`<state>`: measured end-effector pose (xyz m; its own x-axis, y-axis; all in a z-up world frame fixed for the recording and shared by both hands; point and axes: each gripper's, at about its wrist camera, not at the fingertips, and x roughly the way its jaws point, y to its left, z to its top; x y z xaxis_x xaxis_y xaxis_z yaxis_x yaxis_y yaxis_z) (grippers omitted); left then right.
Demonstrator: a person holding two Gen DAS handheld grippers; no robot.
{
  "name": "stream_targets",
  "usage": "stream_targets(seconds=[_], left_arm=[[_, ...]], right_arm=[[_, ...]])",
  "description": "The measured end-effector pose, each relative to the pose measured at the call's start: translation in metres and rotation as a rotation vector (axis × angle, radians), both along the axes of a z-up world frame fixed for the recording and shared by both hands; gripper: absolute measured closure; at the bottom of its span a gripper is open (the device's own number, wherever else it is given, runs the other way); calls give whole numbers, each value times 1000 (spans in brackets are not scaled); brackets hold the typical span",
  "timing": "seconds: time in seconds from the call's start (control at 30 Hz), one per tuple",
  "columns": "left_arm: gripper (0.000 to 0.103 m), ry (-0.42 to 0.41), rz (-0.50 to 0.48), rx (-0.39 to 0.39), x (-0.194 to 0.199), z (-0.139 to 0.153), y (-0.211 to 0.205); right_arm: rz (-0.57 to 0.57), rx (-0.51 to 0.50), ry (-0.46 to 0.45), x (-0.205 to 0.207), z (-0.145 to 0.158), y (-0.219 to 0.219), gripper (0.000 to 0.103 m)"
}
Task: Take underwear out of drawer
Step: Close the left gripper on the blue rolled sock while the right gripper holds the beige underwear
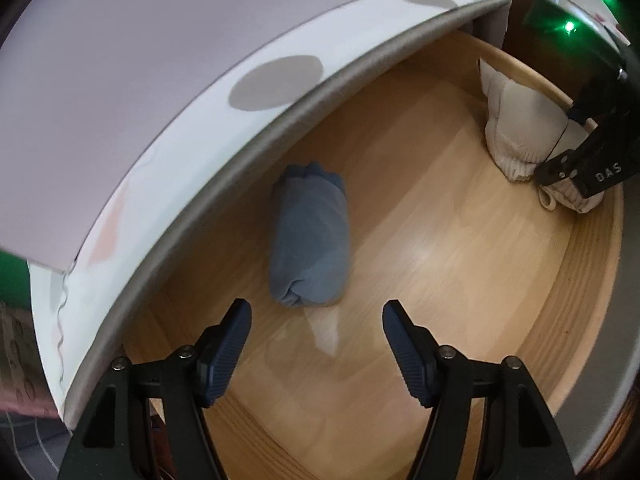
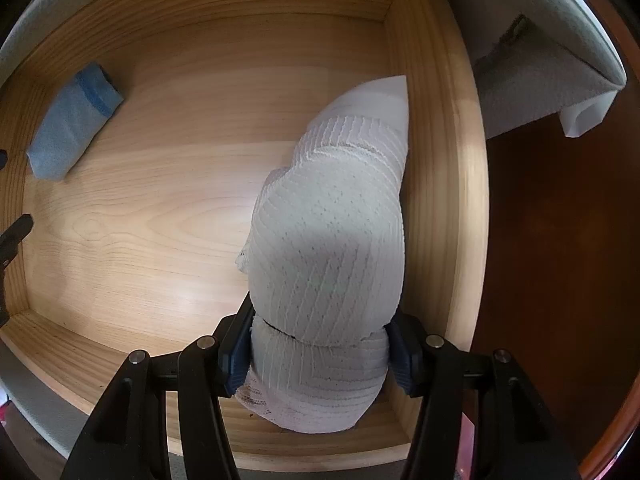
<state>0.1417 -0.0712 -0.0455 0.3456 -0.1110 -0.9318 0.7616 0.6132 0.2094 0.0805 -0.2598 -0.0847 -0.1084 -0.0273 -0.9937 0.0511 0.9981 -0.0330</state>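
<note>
Inside the open wooden drawer (image 1: pixel 440 280) a rolled blue underwear (image 1: pixel 310 240) lies on the floor, close under the cabinet's grey front edge. My left gripper (image 1: pixel 318 306) hovers just above its near end, open, nothing between its fingers. In the right wrist view the blue underwear (image 2: pixel 70 128) sits at the far left. A rolled white ribbed underwear (image 2: pixel 328 248) stands against the drawer's right wall (image 2: pixel 436 160), and my right gripper (image 2: pixel 320 344) is shut on its lower end, both pads pressing its sides. The white underwear (image 1: pixel 516 128) also shows in the left wrist view.
A white cabinet top (image 1: pixel 120 80) with grey dots overhangs the drawer's left side. The right gripper's black body with a green light (image 1: pixel 570 26) fills the upper right. Dark brown floor (image 2: pixel 560 240) lies beyond the drawer's right wall. Bare drawer floor separates the two rolls.
</note>
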Motion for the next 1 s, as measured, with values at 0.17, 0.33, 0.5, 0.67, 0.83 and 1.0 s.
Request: stream_targets(seconds=[0.17,0.33,0.5,0.67,0.83,1.0], left_arm=[[33,15,3,-15,11,-6,-7],[33,19,11,-24,21,-11,-9],[33,13,24,-20,33,-20,-15],[33,-13,34,-10,40,-26,-18],[55,-57,30,29,46,-41,-30],[67,-44,64,-3,58,-41,-31]], right_arm=[[-8,6,-1,-1,-2,-2,49],[-5,7,0,-1,-1,-4,49],[-3,8,0,-1,-1,-3,49],[2,5,2,0,-2,-3,48],[11,-1,9,1,-2,-1,47],[12,-2,10,1,-3,1,47]])
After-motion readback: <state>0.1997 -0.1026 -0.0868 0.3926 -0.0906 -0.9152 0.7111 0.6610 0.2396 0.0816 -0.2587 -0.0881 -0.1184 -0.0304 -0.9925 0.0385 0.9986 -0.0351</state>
